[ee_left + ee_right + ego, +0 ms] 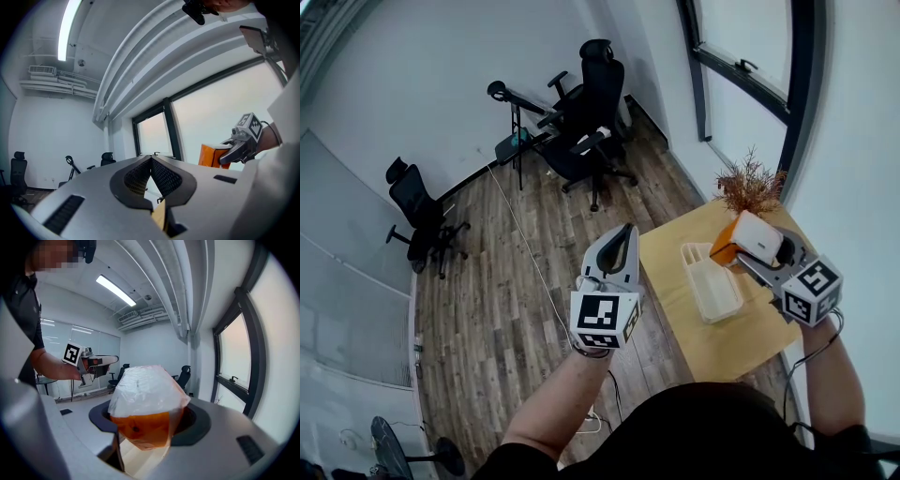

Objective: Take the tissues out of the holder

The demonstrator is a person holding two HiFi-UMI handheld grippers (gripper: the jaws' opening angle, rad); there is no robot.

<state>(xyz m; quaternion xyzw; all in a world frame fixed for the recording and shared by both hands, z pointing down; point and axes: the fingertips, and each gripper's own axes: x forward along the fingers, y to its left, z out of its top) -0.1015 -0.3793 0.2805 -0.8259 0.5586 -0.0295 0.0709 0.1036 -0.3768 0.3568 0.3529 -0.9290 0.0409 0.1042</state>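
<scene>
Head view alone: plank floor [497,281] across most of the room, pale wooden table [727,347] at right, black office chairs [586,112] by the far wall, a tripod [514,117] next to them, a white holder [712,286] on the tabletop, a dried plant [752,186] past its far end. Given by the two gripper views instead: ceiling ducts [164,51], a strip light [68,28] and tall windows [152,136], plus each tool as seen from the other.

Cut off at the lower left corner of the head view: a floor fan [394,450]. Masked by the pack in the right gripper view: the jaw tips and whatever lies straight below. Hard to make out from overhead: the holder's inside, little more than a white blur.

Right gripper [149,420] raised over the table, jaws partly spread and clamped on a plastic-wrapped tissue pack [146,390], white on top, orange beneath, bulging out past both pads. Pack out of the holder, just beside its far end in the head view; touching it or apart, impossible to tell. Left gripper [151,159] held over the floor off the table's left edge, well apart from the holder, jaws pressed together at the tips with nothing between them, pointed up toward the windows.
</scene>
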